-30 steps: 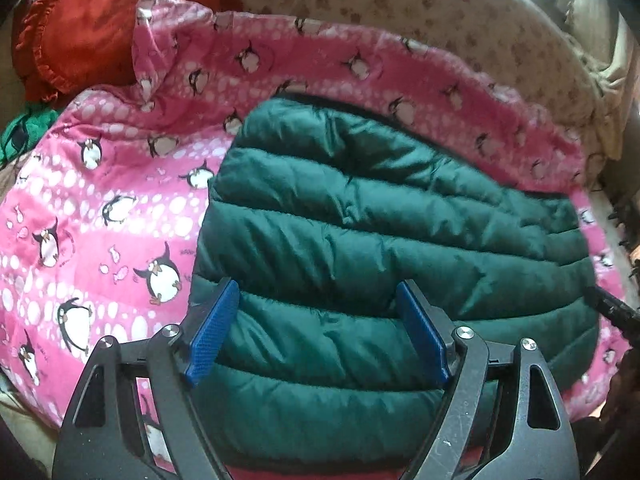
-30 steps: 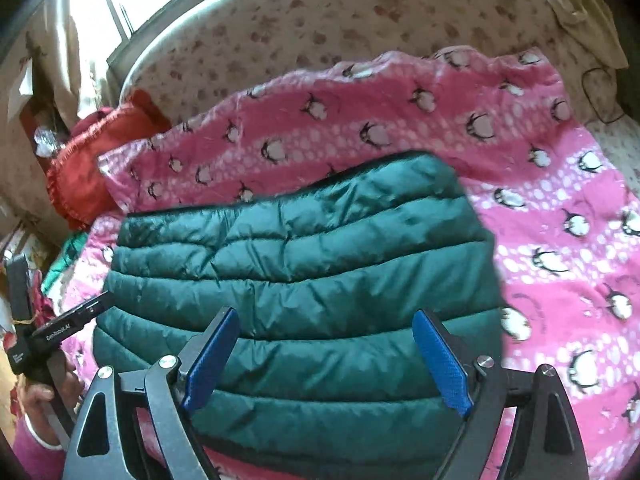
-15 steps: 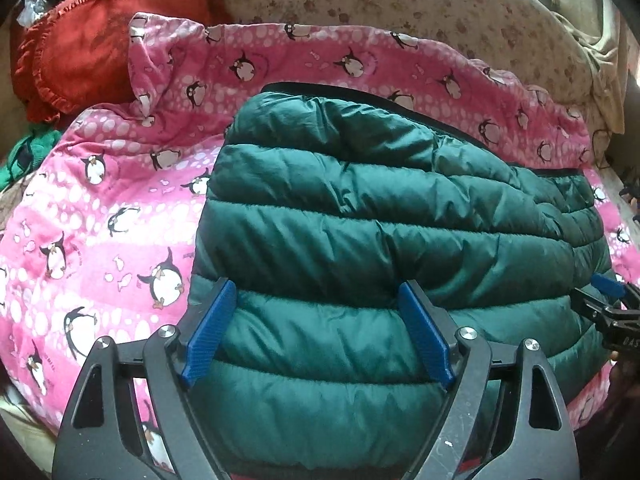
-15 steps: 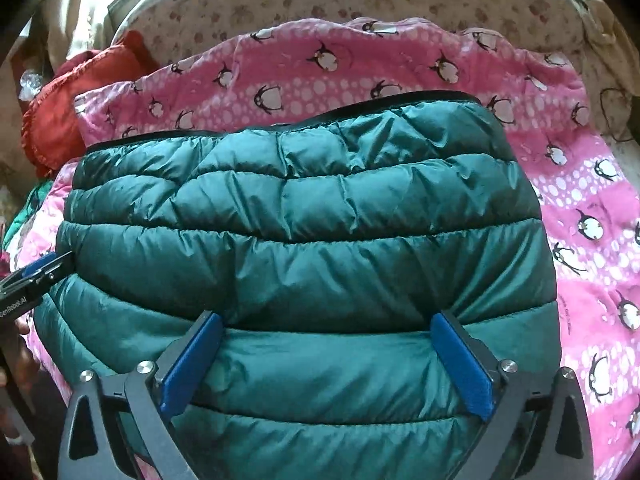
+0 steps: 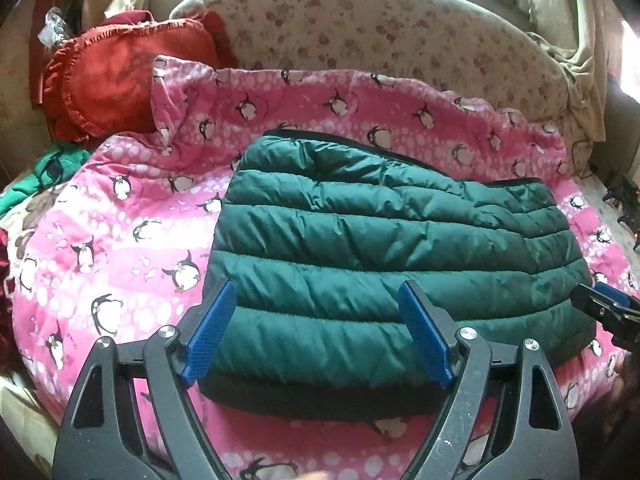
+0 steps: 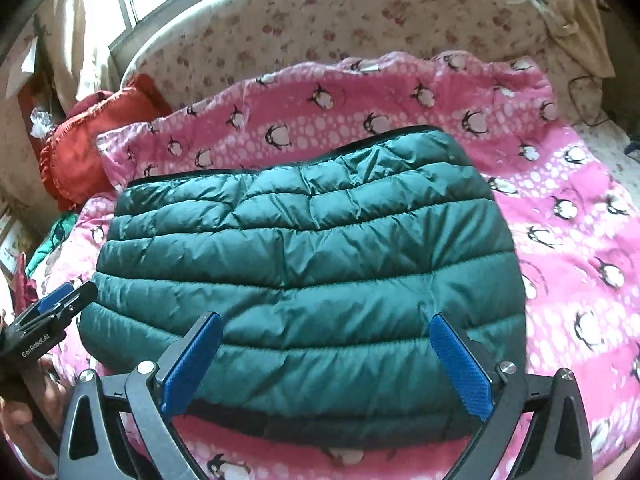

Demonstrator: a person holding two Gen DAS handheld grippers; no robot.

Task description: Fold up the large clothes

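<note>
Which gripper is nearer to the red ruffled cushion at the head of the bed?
Left. The left gripper hangs over the green jacket's end on the red cushion's side; the right gripper hangs over the jacket's opposite end, farther from the cushion.

The left gripper [image 5: 316,332] hovers over the near left part of the folded green jacket [image 5: 384,248], jaws spread and holding nothing. The right gripper [image 6: 326,364] hovers over the jacket's near right part, jaws spread wide and likewise empty.
</note>
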